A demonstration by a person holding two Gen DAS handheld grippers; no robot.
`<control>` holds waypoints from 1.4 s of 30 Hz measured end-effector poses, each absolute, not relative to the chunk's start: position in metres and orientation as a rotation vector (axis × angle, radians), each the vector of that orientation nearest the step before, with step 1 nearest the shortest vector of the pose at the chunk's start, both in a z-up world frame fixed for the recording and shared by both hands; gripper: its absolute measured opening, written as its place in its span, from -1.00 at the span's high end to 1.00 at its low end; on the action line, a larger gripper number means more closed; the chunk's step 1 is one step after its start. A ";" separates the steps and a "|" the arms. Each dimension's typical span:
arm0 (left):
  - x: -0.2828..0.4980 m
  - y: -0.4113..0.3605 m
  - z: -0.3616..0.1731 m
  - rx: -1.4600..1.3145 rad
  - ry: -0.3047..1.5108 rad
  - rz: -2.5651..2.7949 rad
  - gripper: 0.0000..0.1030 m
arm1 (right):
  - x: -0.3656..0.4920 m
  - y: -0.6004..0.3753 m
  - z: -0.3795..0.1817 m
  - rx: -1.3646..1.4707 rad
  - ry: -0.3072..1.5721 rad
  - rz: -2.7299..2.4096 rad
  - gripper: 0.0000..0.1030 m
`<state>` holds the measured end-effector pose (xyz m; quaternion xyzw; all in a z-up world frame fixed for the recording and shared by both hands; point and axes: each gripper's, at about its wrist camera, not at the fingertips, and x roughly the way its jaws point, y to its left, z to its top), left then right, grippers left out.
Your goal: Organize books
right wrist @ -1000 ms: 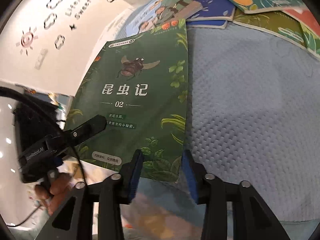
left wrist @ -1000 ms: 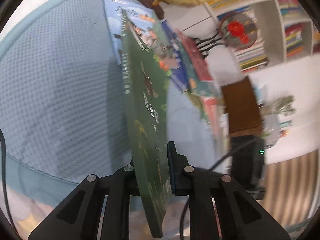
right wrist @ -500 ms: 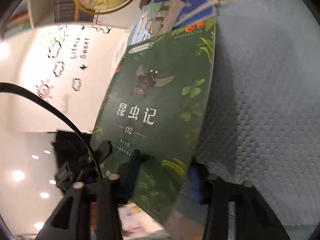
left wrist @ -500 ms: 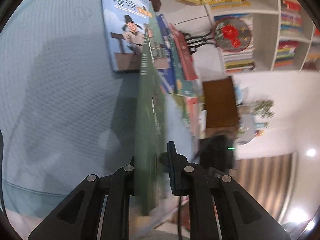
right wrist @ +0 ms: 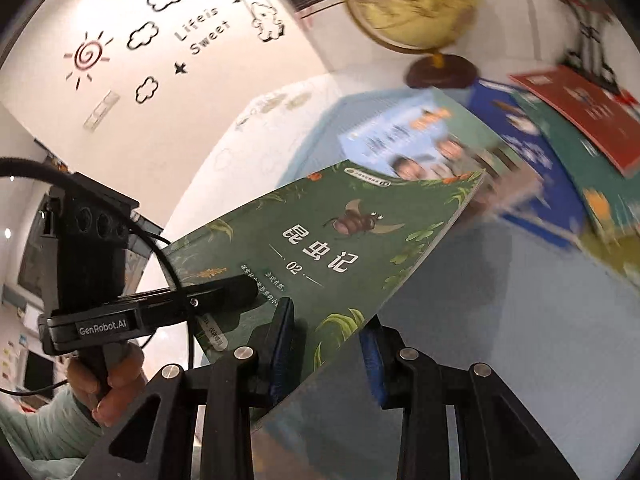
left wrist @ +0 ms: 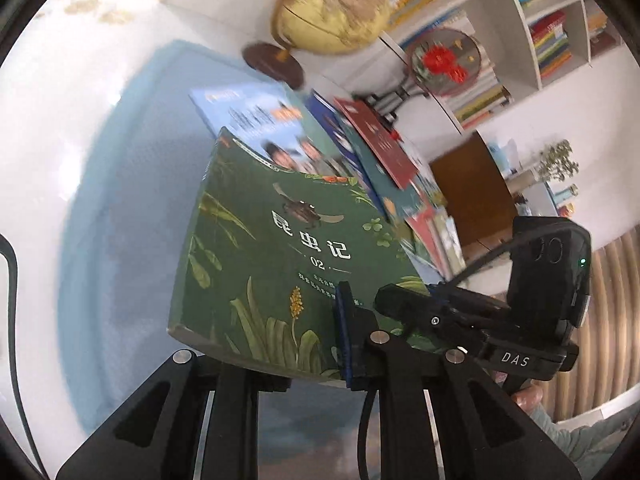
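Note:
A green book (left wrist: 280,260) with a beetle on its cover hangs cover-up above the blue tablecloth (left wrist: 132,200), held from both sides. My left gripper (left wrist: 296,344) pinches its near edge; one blue pad (left wrist: 344,332) presses on the cover, the other finger is hidden under the book, and the jaws are easing open slightly. The right gripper's finger (left wrist: 404,304) lies on the cover's near right corner. In the right wrist view the green book (right wrist: 340,248) sits corner-first between the pads of my right gripper (right wrist: 326,344), which is shut on it. The left gripper's finger (right wrist: 224,296) rests on the cover.
Several books lie fanned out on the cloth behind: a light blue one (left wrist: 256,116), a dark blue one (right wrist: 520,148), a red one (left wrist: 380,144). A globe (left wrist: 332,12) stands at the table's far edge. A bookshelf (left wrist: 540,32) and a brown cabinet (left wrist: 468,188) stand beyond.
The green book has turned from standing on edge to cover-up and has risen off the cloth. My right jaws have closed on its corner. Both hands have moved up and toward the globe.

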<state>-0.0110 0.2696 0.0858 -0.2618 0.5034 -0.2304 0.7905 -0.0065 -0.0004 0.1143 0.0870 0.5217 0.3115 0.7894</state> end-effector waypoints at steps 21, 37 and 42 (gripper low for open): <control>0.113 0.344 0.031 -0.592 1.118 -0.372 0.40 | 0.154 0.100 0.063 0.101 1.169 0.623 0.39; 0.102 0.347 0.020 -0.516 1.302 -0.263 0.25 | 0.188 0.071 0.045 0.216 1.219 0.471 0.36; 0.103 0.340 0.030 -0.300 1.405 -0.125 -0.25 | 0.178 0.027 0.055 0.255 1.203 0.393 0.12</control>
